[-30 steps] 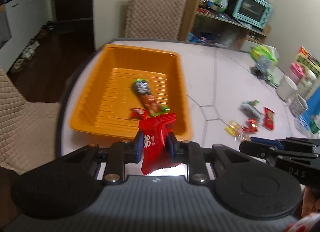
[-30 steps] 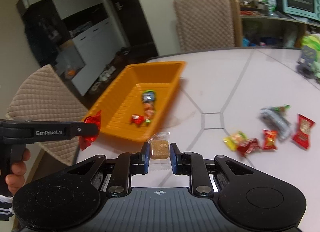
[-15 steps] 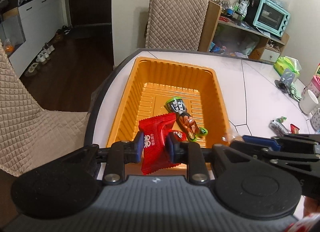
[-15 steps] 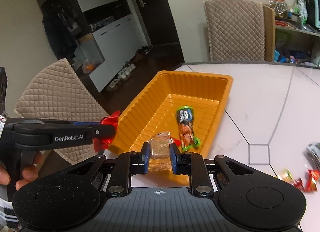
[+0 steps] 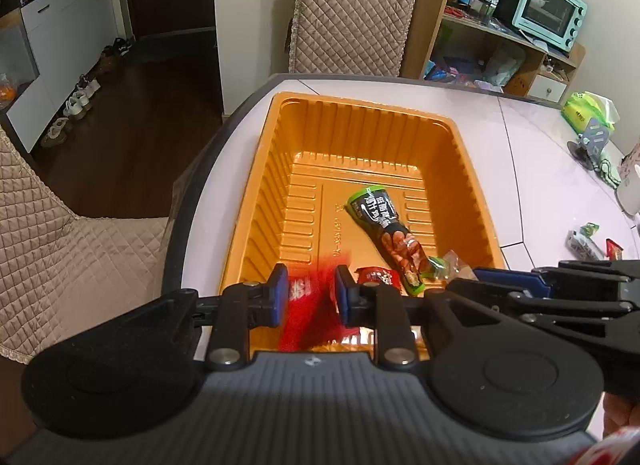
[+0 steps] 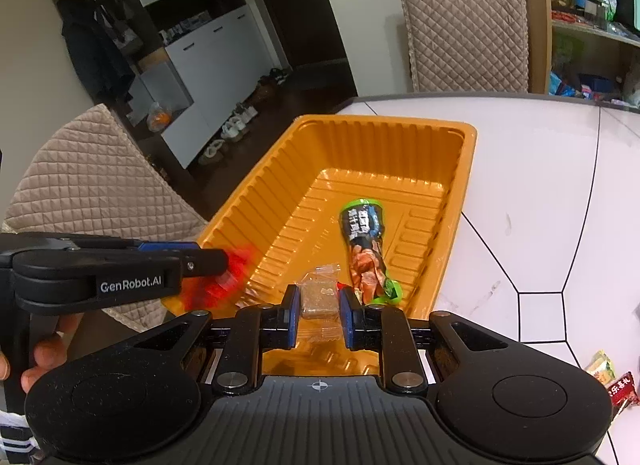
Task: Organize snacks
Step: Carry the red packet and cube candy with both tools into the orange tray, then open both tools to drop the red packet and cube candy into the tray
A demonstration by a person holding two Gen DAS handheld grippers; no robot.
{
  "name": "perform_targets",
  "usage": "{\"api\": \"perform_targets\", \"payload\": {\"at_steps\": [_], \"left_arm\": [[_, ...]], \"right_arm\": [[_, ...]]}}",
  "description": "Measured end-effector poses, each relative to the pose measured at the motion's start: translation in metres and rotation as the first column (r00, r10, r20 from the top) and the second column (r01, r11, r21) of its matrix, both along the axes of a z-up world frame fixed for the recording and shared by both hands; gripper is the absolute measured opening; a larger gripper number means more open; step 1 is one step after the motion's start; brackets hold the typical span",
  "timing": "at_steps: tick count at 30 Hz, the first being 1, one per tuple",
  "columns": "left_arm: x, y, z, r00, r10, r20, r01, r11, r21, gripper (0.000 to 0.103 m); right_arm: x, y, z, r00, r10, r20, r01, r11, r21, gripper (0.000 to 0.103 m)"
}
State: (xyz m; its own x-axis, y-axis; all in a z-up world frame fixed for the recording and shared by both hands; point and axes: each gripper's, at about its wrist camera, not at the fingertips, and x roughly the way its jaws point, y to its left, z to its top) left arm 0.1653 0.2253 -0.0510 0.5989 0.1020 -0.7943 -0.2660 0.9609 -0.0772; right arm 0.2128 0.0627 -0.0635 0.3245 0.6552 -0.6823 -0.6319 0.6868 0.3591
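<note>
Holding both snacks over the tray's (image 5: 476,185) near end, left gripper (image 5: 308,297) pinching the red packet (image 5: 304,317) and right gripper (image 6: 318,315) the brown cake (image 6: 318,299), I'd just lower slightly and let go gently.

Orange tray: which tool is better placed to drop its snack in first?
Right, marginally. Right tool holds its brown snack over the orange tray floor; left tool holds its red packet at the near rim.
</note>
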Motion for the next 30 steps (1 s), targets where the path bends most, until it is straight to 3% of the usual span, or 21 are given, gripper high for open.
{"api": "perform_targets", "payload": {"at_steps": [27, 29, 30], "left_arm": [[0.000, 0.006, -0.002, 1.000, -0.007, -0.018, 0.006, 0.999, -0.039, 0.023], [0.000, 0.005, -0.002, 1.000, -0.006, -0.021, 0.005, 0.999, -0.038, 0.023], [-0.001, 0.005, -0.001, 1.000, -0.005, -0.021, 0.004, 0.999, -0.037, 0.023]], "right_arm": [[0.008, 0.012, -0.012, 0.999, 0.020, -0.040, -0.020, 1.000, 0.007, 0.022], [0.010, 0.014, -0.012, 0.999, 0.018, -0.051, -0.017, 1.000, 0.019, 0.025], [0.011, 0.014, -0.012, 0.998, 0.010, -0.057, -0.009, 1.000, 0.020, 0.033]]}}
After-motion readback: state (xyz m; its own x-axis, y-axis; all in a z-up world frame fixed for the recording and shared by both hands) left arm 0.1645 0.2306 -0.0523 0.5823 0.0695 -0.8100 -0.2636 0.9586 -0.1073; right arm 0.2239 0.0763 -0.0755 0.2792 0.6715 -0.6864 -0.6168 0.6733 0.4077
